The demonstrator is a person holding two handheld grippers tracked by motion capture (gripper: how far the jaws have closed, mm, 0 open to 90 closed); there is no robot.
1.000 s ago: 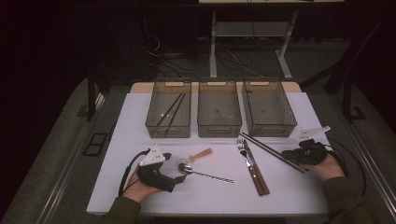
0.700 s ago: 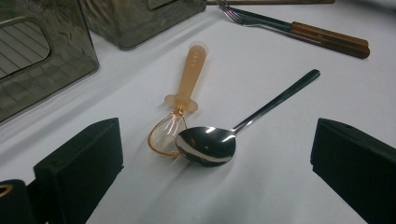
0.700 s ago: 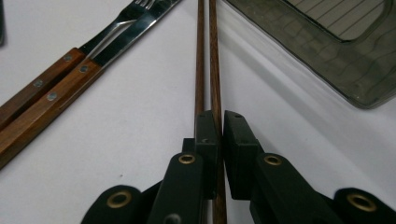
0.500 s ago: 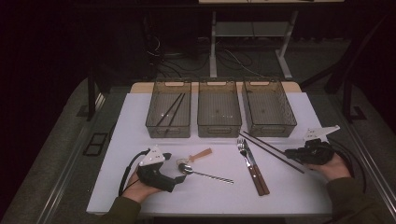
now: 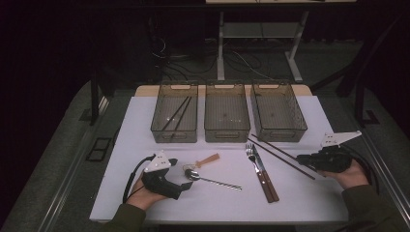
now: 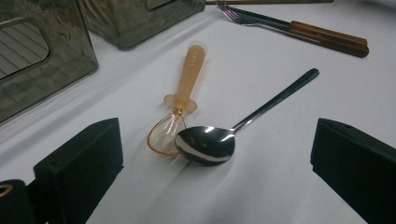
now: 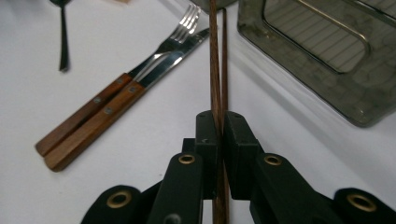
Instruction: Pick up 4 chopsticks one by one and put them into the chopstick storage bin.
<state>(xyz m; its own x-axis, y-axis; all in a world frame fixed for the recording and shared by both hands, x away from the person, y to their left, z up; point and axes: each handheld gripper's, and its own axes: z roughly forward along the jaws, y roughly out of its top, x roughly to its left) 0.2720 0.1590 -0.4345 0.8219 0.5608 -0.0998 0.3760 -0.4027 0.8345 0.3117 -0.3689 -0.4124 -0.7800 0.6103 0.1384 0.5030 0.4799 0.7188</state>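
Right gripper view showed the right gripper clamped on a pair of brown chopsticks, which ran forward past the fork toward the right-hand bin. High view had the left gripper resting by the spoon, its jaws spread wide and holding nothing
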